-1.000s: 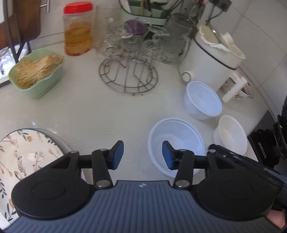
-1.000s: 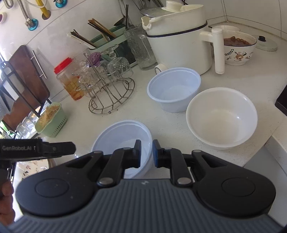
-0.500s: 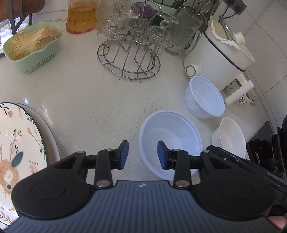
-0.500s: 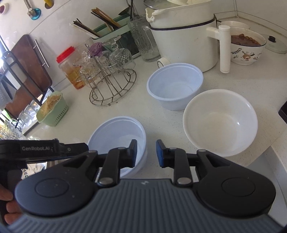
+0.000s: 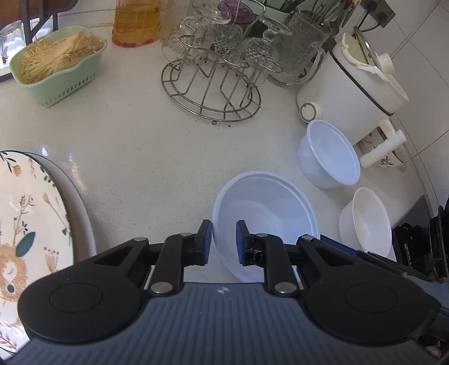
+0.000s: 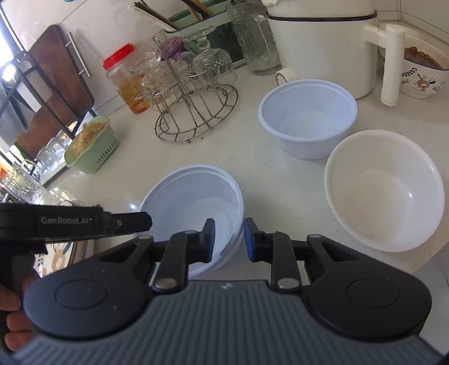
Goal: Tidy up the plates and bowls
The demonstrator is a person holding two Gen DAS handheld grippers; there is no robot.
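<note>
Blue pads tip the left tongs [image 5: 223,241], whose jaws are closing. The nine o'clock rim of the large pale bowl [image 5: 266,213] stands between them: one pad lies just outside the wall and the other inside, with a gap showing, so the grip is not clenched. The right tongs [image 6: 229,240] straddle the opposite, three o'clock rim of the same bowl. Here too one pad is inside and one outside, a little apart, and nothing is squeezed. In the right wrist view the left tongs reach in from nine o'clock, and a hand [image 6: 11,323] shows at eight o'clock.

The bowl sits upright and empty on the speckled white worktop [image 5: 140,146], in the near middle.

The rest is placed as the left wrist view shows it:

- **Smaller pale blue bowl** [image 5: 331,157]: at about two o'clock from the large bowl and apart from it.
- **White bowl** [image 5: 367,221]: at three o'clock, near the smaller bowl; I cannot tell whether the two touch.
- **White cooker** [image 5: 350,84]: at one o'clock, close behind the smaller bowl.
- **Patterned bowl** [image 6: 421,75]: beside the cooker's handle.
- **Floral plate** [image 5: 25,213]: at nine o'clock, lying on a plain plate [image 5: 81,219] whose rim shows past it, well apart from the bowls.
- **Wire rack** [image 5: 213,84]: at twelve o'clock, holding upturned glasses.
- **Green basket** [image 5: 56,64]: at ten o'clock.
- **Jar of amber liquid** [image 5: 137,25]: at eleven o'clock.
</note>
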